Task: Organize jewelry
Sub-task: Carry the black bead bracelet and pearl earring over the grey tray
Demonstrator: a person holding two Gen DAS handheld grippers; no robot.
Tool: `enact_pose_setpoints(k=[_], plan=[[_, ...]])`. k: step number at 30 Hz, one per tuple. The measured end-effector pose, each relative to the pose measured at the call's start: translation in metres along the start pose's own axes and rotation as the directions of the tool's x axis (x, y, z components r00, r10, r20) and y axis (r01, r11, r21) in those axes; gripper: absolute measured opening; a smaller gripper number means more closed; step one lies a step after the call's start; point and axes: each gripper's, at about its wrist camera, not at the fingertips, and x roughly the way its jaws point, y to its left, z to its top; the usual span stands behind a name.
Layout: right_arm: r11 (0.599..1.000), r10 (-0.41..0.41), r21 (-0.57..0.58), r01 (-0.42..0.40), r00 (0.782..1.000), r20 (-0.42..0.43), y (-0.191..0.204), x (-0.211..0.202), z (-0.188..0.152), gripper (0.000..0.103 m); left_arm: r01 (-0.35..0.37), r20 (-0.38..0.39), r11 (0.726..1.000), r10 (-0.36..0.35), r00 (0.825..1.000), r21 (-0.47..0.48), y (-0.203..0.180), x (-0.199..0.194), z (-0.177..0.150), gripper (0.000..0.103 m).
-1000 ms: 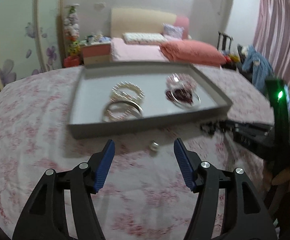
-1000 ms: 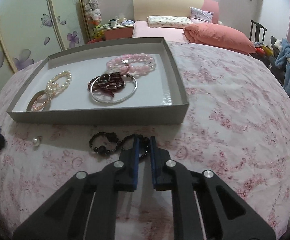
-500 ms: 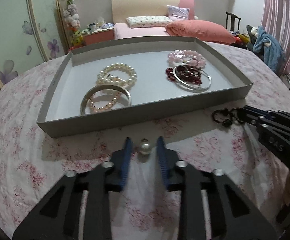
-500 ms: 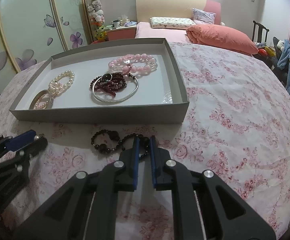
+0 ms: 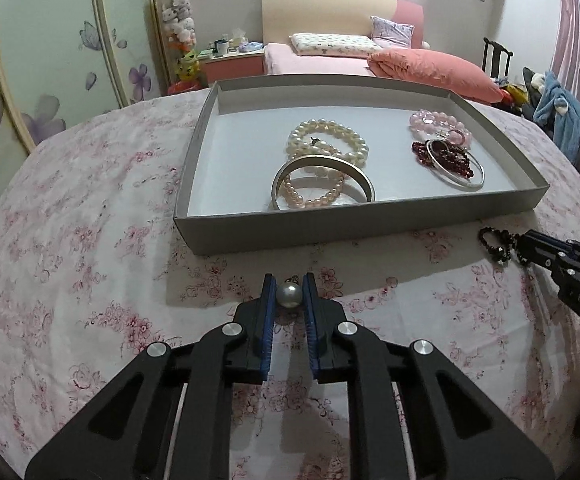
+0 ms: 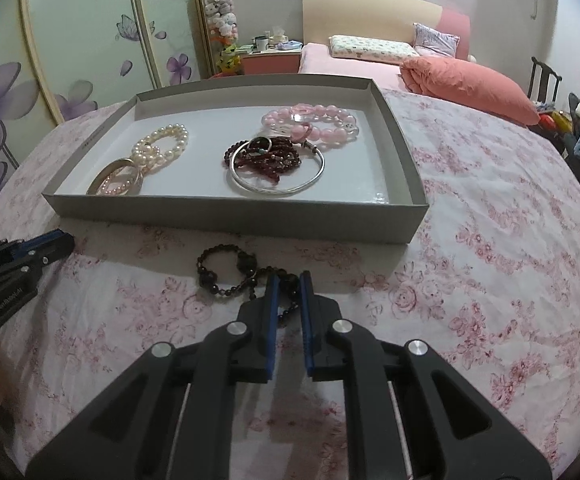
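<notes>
My left gripper [image 5: 288,286] is shut on a white pearl piece [image 5: 288,295], just in front of the grey tray [image 5: 330,226] on the floral cloth. My right gripper [image 6: 288,283] is shut on a black bead bracelet [image 6: 225,270] that lies in loops on the cloth before the tray [image 6: 229,216]. The bracelet [image 5: 496,242] and the right gripper [image 5: 524,246] show at the right edge of the left wrist view. The left gripper [image 6: 63,240] shows at the left of the right wrist view.
The tray holds white pearl bracelets [image 5: 328,142], a silver bangle [image 5: 324,184], pink beads [image 6: 310,120], dark red beads [image 6: 265,158] and a thin silver bangle [image 6: 277,176]. A bed with pink bedding [image 5: 430,68] stands behind. Wardrobe doors [image 6: 69,40] are at the left.
My left gripper has moved forward around the pearl and closed on it. My right gripper has stayed shut on the black bracelet, hardly moving.
</notes>
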Motion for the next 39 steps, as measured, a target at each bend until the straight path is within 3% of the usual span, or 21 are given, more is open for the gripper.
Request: enact_pose_setpoints(k=[26,32,39], plan=[[1.000,-0.004,0.010,0.004,1.000,0.008,-0.002,0.000,0.000,0.011,0.033,0.003,0.999,-0.033,0.999,-0.029,0.001,-0.001,0.000,0.014],[0.997,0.060,0.046,-0.070,0.981,0.184,-0.005,-0.041,0.004,0.011,0.063,0.117,0.996,-0.055,0.992,-0.069,0.011,-0.027,-0.001,0.014],[0.991,0.087,0.059,-0.119,0.918,0.388,0.003,-0.091,0.014,0.011,0.037,0.324,0.998,-0.019,0.946,-0.050,0.001,-0.077,0.007,0.014]])
